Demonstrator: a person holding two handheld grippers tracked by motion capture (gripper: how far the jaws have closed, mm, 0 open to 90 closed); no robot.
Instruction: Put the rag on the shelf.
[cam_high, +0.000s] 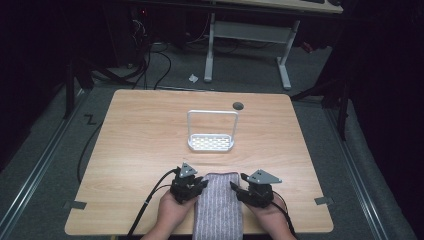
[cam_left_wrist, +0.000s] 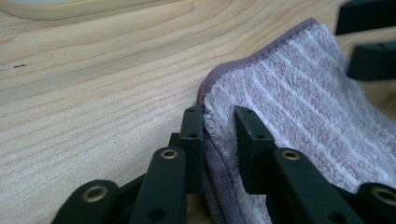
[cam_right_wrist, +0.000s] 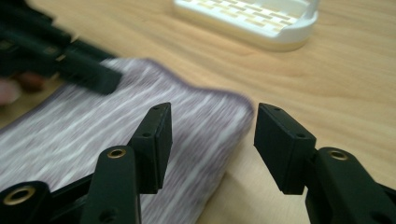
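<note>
The folded grey towel (cam_high: 218, 202) lay on the table (cam_high: 140, 150) between both grippers; its left corner was pinched by the nearly closed left gripper (cam_left_wrist: 219, 122); the right gripper (cam_right_wrist: 211, 142) was held wide open astride the right corner, unclamped; closing there seemed required next.

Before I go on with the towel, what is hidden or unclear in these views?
- Towel: its near end is cut off by the high view's bottom edge.
- Left tool: its jaws straddle the towel's hem; whether the pads pinch it is unclear.
- Right tool: the towel corner between its open jaws is blurred.
- White rack: too small for detail.
</note>
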